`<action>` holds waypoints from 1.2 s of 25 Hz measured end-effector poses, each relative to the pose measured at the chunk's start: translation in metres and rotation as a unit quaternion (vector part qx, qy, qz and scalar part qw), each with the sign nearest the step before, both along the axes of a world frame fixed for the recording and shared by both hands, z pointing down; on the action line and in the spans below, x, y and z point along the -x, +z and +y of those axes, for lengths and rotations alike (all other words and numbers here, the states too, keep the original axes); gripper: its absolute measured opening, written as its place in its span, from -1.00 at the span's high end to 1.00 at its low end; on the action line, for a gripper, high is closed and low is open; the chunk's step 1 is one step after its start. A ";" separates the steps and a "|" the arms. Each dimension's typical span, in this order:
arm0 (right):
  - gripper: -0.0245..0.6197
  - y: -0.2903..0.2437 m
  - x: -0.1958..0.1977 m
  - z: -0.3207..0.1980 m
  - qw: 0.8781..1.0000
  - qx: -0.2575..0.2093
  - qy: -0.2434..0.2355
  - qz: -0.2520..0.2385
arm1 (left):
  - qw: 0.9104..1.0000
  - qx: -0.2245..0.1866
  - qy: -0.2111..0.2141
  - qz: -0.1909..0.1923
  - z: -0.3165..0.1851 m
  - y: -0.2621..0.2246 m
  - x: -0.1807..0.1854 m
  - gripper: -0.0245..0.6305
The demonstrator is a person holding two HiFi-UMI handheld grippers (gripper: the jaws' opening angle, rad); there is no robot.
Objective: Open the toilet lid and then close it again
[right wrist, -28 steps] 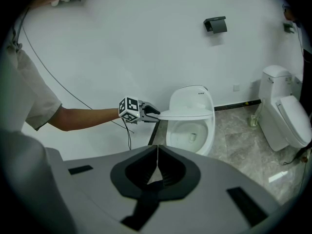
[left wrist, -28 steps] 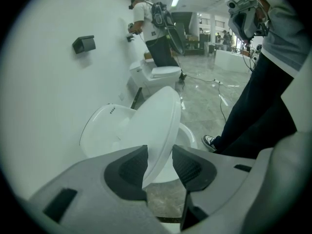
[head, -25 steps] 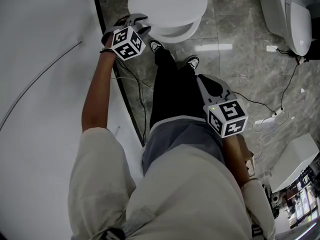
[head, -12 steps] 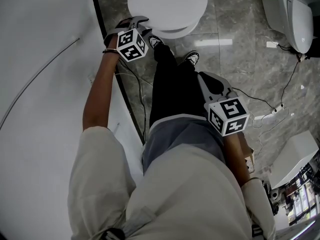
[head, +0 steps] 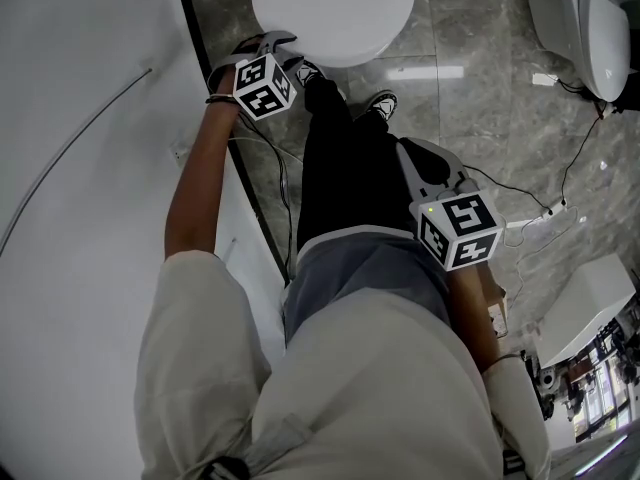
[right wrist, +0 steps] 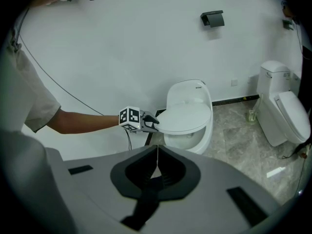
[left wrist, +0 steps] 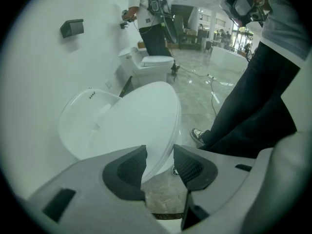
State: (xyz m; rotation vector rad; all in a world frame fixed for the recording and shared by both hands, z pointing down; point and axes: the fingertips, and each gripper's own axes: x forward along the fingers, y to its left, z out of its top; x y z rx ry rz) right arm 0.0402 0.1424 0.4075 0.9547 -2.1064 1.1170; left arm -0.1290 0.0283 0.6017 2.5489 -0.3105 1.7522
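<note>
Left tongs sit upper left in head view, at the near-left rim of the white toilet lid, which fills the top centre. In left gripper view the 2 dark pads stand spread w/ the lid's rim running down betw. them. A gap shows betw. the rim and the right-hand pad, and these tongs have just been opening. Mid-frame in right gripper view, the lid hangs roughly level, lifted clear of the bowl.

Right tongs, centre-right in head view beside the person's dark trouser leg, are pressed together w/ nothing betw. them, well apart from the toilet.

Each gripper carries a cube w/ black-and-white square markers, the only print that can be made out. A 2nd toilet stands at the right edge of right gripper view on the grey marble floor. A black wall box is mounted upper right.
</note>
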 end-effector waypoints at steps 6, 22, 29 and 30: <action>0.89 0.004 -0.001 0.002 1.000 0.004 0.000 0.005 | 1.000 0.020 -0.006 -0.004 0.008 0.013 0.000 0.44; 0.89 0.022 0.007 0.018 1.000 0.026 -0.001 0.009 | 0.996 0.071 -0.052 -0.035 0.032 0.075 -0.001 0.47; 0.89 0.027 0.009 0.022 0.999 0.030 -0.010 0.012 | 0.993 0.067 -0.080 -0.047 0.038 0.099 -0.005 0.46; 0.89 0.028 0.007 0.022 0.999 0.030 -0.008 0.013 | 0.993 0.066 -0.083 -0.048 0.039 0.104 -0.006 0.46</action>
